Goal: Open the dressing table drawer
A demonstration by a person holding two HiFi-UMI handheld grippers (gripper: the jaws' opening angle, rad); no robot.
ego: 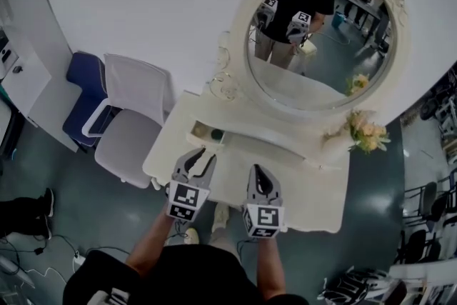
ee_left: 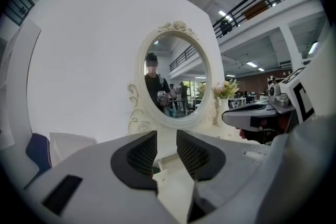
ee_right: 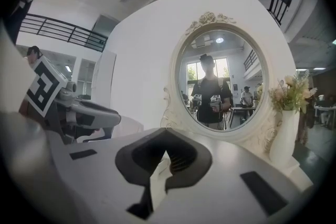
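The white dressing table (ego: 314, 186) with its oval mirror (ego: 321, 39) stands below me in the head view. A small drawer (ego: 205, 133) at the table's left stands pulled out, with something green inside. My left gripper (ego: 199, 162) hovers just in front of that drawer, open, with nothing between its fingers. In the left gripper view the gripper (ee_left: 167, 147) frames the drawer (ee_left: 164, 164) in its gap. My right gripper (ego: 260, 175) hangs over the table's front middle, shut and empty. In the right gripper view the gripper (ee_right: 164, 157) points toward the mirror (ee_right: 223, 81).
A white chair (ego: 132, 118) and a blue chair (ego: 82, 93) stand left of the table. A vase of flowers (ego: 364, 131) sits at the table's right back. A person's feet (ego: 28, 214) show at the far left, and cables lie on the floor nearby.
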